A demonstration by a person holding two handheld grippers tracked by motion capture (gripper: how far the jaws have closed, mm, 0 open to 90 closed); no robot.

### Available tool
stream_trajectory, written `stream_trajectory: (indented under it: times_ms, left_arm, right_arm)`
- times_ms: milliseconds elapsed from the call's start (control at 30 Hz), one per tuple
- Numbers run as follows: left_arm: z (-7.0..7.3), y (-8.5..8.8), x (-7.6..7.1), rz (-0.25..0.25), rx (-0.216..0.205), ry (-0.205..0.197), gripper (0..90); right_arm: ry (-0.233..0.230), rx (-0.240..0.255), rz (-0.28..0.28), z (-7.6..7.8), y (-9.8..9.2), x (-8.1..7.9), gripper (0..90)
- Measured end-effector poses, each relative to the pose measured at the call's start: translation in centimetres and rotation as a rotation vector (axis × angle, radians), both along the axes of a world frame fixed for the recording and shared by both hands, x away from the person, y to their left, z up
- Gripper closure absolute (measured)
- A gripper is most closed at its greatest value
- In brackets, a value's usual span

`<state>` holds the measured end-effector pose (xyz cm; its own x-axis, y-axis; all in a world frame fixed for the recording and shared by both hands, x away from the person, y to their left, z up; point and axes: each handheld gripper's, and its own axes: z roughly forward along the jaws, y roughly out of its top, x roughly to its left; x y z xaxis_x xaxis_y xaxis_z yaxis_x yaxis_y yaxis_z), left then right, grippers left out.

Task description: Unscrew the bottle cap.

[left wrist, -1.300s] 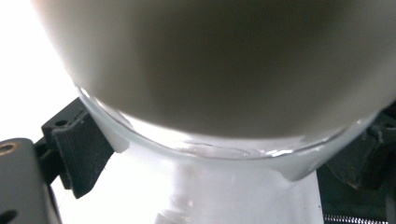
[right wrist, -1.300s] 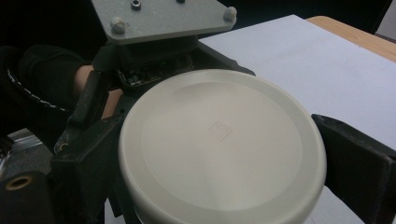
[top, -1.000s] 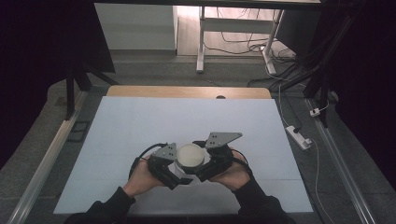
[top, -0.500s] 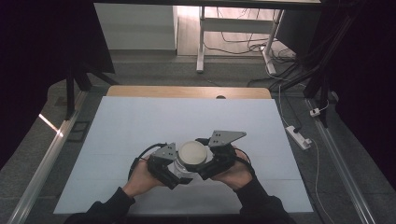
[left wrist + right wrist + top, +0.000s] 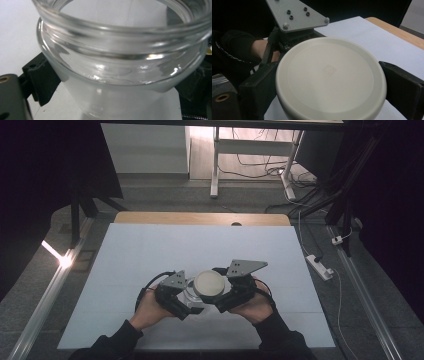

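Clamping a clear round glass jar [image 5: 120, 75] between the jaws of the left gripper [image 5: 175, 295], near the front edge of the white bench [image 5: 150, 250], about midway along it. Gripping a cream round plastic lid [image 5: 330, 77] on both sides with the right gripper [image 5: 235, 287], directly above the jar's open mouth.

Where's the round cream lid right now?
In the high view the round cream lid sits near the table's front middle, clamped in the right gripper, right beside the clear glass jar that the left gripper holds.
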<state>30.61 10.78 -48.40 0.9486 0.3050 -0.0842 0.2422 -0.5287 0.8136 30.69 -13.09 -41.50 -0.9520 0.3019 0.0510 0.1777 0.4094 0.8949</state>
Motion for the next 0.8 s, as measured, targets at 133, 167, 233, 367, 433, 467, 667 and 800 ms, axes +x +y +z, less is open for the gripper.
stream_trajectory:
  times_ms: [133, 167, 233, 367, 433, 467, 667, 800]
  left_arm:
    - [-0.1, 0.3, 0.2, 0.015, 0.004, 0.0, 7.6]
    - [-0.1, 0.3, 0.3, 0.02, 0.002, 0.001, 7.6]
    - [-0.1, 0.5, 0.4, 0.028, 0.005, -0.001, 7.6]
    - [-0.1, 0.8, 0.7, 0.047, 0.006, -0.003, 7.6]
    - [-0.1, 0.8, 0.7, 0.055, 0.001, 0.0, 7.6]
    - [-0.1, 0.9, 0.8, 0.062, 0.003, -0.001, 7.5]
    - [0.0, 1.4, 1.3, 0.097, -0.005, -0.001, 7.6]
    - [0.1, 1.6, 1.5, 0.118, -0.011, -0.001, 7.6]
  right_arm:
    - [-0.001, 0.0, -0.001, 0.1, -0.1, -0.2, 7.1]
    - [-0.003, -0.001, -0.001, 0.1, -0.1, -0.2, 7.1]
    - [-0.003, -0.003, -0.001, 0.1, -0.2, -0.3, 7.1]
    - [-0.006, -0.003, -0.002, 0.1, -0.3, -0.5, 7.1]
    - [-0.007, -0.006, -0.002, 0.1, -0.3, -0.6, 7.1]
    - [-0.002, -0.002, -0.004, 0.1, -0.4, -0.7, 7.1]
    - [-0.003, -0.003, -0.001, 0.2, -0.4, -1.3, 7.1]
    - [-0.003, -0.004, 0.0, 0.1, -0.5, -1.8, 7.1]
